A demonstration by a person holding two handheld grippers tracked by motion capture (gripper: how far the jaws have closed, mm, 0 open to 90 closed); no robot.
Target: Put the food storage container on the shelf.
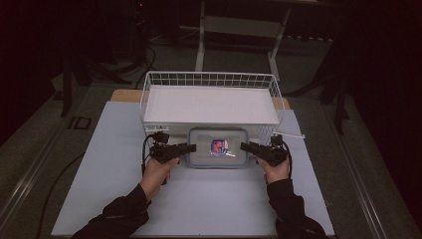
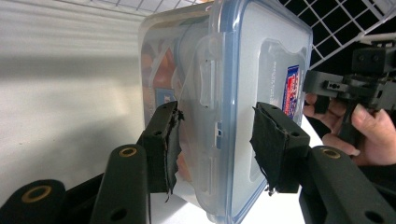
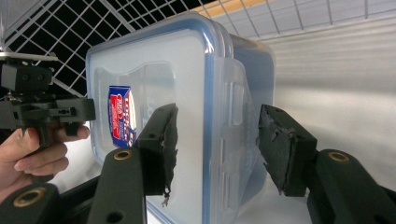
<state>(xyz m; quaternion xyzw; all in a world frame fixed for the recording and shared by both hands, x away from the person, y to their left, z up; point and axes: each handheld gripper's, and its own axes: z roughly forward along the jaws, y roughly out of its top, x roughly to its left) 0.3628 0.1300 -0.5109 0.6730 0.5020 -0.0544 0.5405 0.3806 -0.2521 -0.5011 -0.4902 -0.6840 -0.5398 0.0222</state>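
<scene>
Two grippers flank my plastic container (image 1: 218, 147) from above: left gripper (image 1: 191, 147) and right gripper (image 1: 244, 146) at its short ends, long axis running across the table (image 1: 99, 164), with a white wire basket (image 1: 149, 82) just behind. Along my left gripper (image 2: 215, 142), the jaws stand apart around the side latch (image 2: 208, 77); the other hand (image 2: 373, 128) shows beyond. Along my right gripper (image 3: 215, 144), jaws likewise gape astride the lid's edge, label (image 3: 122, 114) facing left.

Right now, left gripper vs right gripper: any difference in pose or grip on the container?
The left gripper straddles the container's left end; the right gripper straddles its right end. They point inward, toward each other. Shared: both open, jaws either side of a lid latch, not yet clamped.
</scene>
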